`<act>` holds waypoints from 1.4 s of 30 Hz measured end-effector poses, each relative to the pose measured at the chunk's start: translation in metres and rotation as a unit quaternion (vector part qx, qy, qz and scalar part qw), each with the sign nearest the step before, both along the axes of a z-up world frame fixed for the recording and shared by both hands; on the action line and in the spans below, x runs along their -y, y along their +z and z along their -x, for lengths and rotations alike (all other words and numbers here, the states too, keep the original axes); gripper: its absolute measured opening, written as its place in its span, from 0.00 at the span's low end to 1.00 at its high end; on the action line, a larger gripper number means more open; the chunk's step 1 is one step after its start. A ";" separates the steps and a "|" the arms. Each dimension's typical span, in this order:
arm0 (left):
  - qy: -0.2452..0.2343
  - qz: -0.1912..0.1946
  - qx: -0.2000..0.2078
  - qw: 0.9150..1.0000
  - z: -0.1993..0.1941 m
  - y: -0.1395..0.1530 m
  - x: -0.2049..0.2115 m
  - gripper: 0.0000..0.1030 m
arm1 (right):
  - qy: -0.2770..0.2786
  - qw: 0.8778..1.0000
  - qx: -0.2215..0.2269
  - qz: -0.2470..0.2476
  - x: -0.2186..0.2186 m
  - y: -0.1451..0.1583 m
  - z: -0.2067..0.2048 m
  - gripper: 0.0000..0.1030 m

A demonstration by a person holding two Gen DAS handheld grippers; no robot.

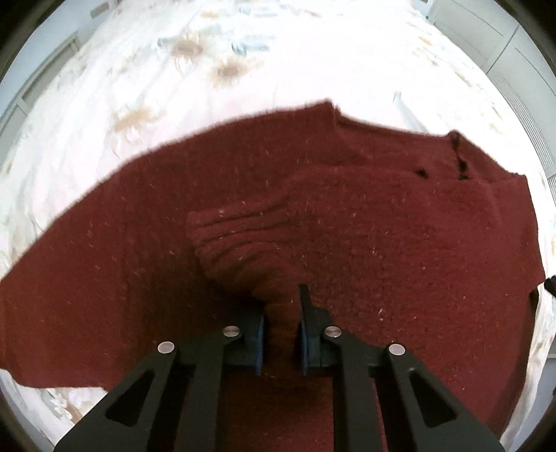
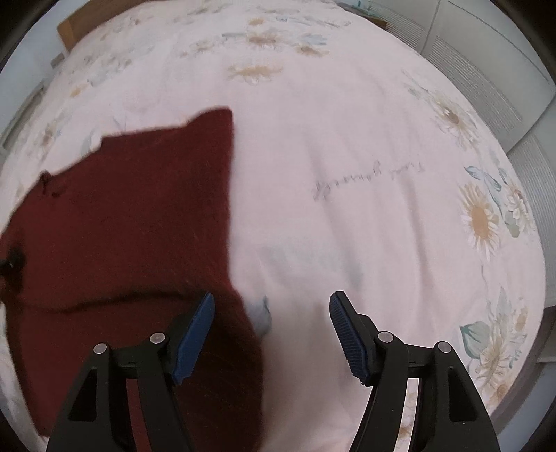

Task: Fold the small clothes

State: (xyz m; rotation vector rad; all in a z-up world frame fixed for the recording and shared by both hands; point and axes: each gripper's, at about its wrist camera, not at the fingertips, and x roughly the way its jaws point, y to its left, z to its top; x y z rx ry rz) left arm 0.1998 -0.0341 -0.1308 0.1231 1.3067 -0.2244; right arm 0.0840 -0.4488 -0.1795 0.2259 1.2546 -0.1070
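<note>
A dark red knitted sweater (image 1: 382, 226) lies spread on a pale flowered bedsheet (image 1: 208, 87). One sleeve is folded in over the body, its ribbed cuff (image 1: 236, 240) bunched and running between my left gripper's pads. My left gripper (image 1: 281, 306) points down and is shut on that cuff. In the right wrist view the sweater (image 2: 139, 208) fills the left side, its straight side edge running down under the left finger. My right gripper (image 2: 272, 297) hangs open above the sheet (image 2: 347, 139) beside that edge, with nothing between its fingers.
Pale cabinet doors (image 2: 486, 69) stand beyond the bed's right side, and a wooden headboard corner (image 2: 73, 27) shows at the far left. The bed edge curves down the right of the right wrist view. Bare sheet stretches beyond and to the right of the sweater.
</note>
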 end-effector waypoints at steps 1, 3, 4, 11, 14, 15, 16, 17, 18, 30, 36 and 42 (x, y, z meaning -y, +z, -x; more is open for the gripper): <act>0.006 0.006 0.011 1.000 0.001 0.007 -0.005 0.12 | 0.001 1.000 0.006 -0.009 -0.001 0.004 -0.007 0.70; 0.012 0.019 0.020 1.000 0.001 0.017 -0.016 0.12 | 0.002 1.000 0.010 -0.019 -0.004 0.005 -0.022 0.75; 0.012 0.017 0.020 1.000 0.001 0.017 -0.018 0.12 | 0.002 1.000 0.010 -0.024 -0.006 0.003 -0.029 0.75; 0.012 0.003 0.016 1.000 -0.005 -0.005 -0.001 0.13 | 0.011 0.996 -0.035 -0.084 -0.026 -0.041 -0.068 0.26; 0.011 -0.003 0.020 1.000 -0.005 -0.010 0.000 0.13 | 0.018 0.998 -0.026 -0.057 -0.026 -0.035 -0.064 0.18; 0.010 -0.006 0.023 1.000 -0.004 -0.011 0.000 0.14 | 0.020 0.999 -0.023 -0.039 -0.025 -0.032 -0.062 0.17; 0.007 -0.012 0.024 1.000 -0.002 -0.014 -0.001 0.14 | 0.025 0.999 -0.022 -0.012 -0.026 -0.033 -0.061 0.17; 0.006 -0.017 0.024 1.000 0.002 -0.017 0.000 0.15 | 0.027 0.999 -0.023 -0.006 -0.026 -0.035 -0.061 0.17; 0.007 -0.018 0.024 1.000 -0.001 -0.025 -0.001 0.15 | 0.027 0.999 -0.027 -0.004 -0.027 -0.038 -0.061 0.17; 0.030 -0.022 0.075 0.996 0.018 0.004 -0.003 0.90 | 0.044 0.996 0.068 0.023 -0.079 0.015 -0.037 0.78; -0.003 -0.003 0.100 0.995 0.038 0.009 0.037 0.99 | 0.083 0.989 0.114 0.039 -0.135 0.021 -0.027 0.87; -0.010 -0.015 0.093 0.995 0.042 -0.031 0.056 0.99 | 0.105 0.988 0.109 0.039 -0.182 -0.011 -0.029 1.00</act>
